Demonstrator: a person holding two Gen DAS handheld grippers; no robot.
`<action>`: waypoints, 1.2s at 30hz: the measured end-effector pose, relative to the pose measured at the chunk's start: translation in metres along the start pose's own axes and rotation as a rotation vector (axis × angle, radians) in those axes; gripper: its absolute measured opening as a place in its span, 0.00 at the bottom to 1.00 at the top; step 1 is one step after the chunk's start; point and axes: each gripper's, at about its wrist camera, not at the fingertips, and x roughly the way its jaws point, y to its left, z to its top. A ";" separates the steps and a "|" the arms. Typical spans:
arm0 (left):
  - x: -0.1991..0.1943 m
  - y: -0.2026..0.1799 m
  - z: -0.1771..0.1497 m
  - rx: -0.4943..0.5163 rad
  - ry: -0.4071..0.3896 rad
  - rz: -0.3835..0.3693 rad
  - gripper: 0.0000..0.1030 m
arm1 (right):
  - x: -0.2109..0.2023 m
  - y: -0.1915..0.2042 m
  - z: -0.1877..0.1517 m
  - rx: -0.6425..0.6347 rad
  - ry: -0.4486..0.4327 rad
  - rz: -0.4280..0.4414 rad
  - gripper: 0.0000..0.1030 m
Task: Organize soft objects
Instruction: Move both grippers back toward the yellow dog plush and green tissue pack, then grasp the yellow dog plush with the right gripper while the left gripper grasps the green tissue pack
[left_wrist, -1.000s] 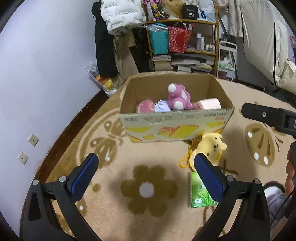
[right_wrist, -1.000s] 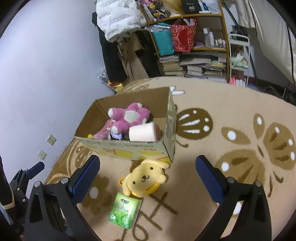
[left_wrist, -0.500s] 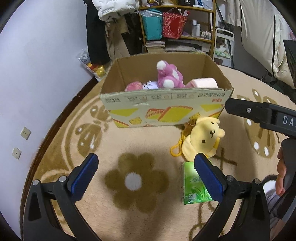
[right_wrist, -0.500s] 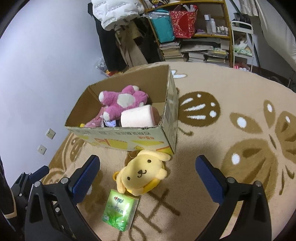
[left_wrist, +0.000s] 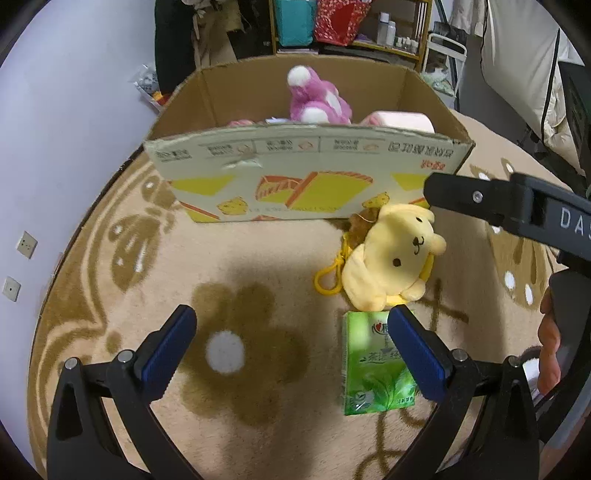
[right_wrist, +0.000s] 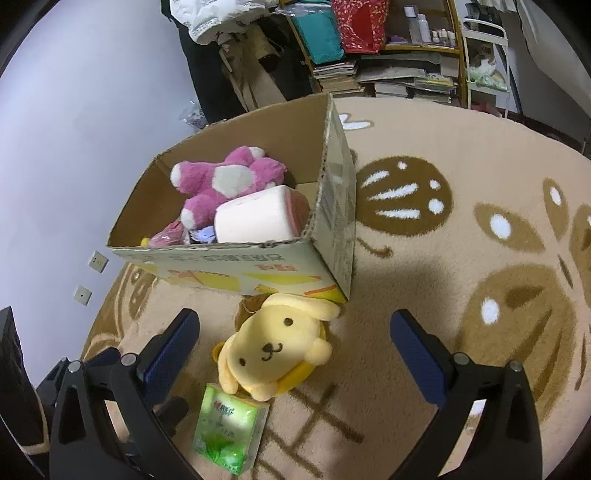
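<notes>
The yellow plush dog (right_wrist: 275, 350) lies on the patterned carpet (right_wrist: 461, 258) in the lower middle of the right wrist view, face up, its head touching the near corner of the cardboard box (right_wrist: 240, 264). In the left wrist view the same toy (left_wrist: 393, 262) sits right of centre, with a yellow loop (left_wrist: 328, 280) trailing from its left side. A green tissue pack (right_wrist: 229, 428) lies flat just below the toy, its top edge tucked under the toy's lower rim; in the left wrist view the pack (left_wrist: 373, 369) is partly behind the right blue finger pad.

The box stands open in the upper middle of both views. Inside it rest a pink and white plush (right_wrist: 225, 184), a pale pink roll-shaped cushion (right_wrist: 258, 214) leaning toward the right wall, and smaller soft items in the near left corner that are too hidden to name.

The right gripper (right_wrist: 295, 354) is spread wide and empty, its two blue pads to either side of the yellow toy and above the carpet, touching nothing. The left gripper (left_wrist: 291, 350) is likewise wide apart and holds nothing; between its pads is a brown flower with a white centre (left_wrist: 225, 350) in the carpet.

At the right edge of the left wrist view a black bar of the other gripper crosses above the toy, with part of a hand (left_wrist: 550, 354) below it. Shelves with books and bags (right_wrist: 369, 48) fill the top of the frame.
</notes>
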 end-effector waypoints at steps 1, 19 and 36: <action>0.003 -0.002 0.000 0.006 0.009 -0.007 0.99 | 0.001 -0.001 0.001 0.001 0.002 -0.002 1.00; 0.051 -0.020 -0.005 0.007 0.175 -0.145 0.99 | 0.037 0.003 -0.001 -0.048 0.094 0.009 1.00; 0.083 -0.015 -0.020 0.038 0.237 0.016 0.99 | 0.054 0.003 -0.008 -0.035 0.133 0.001 1.00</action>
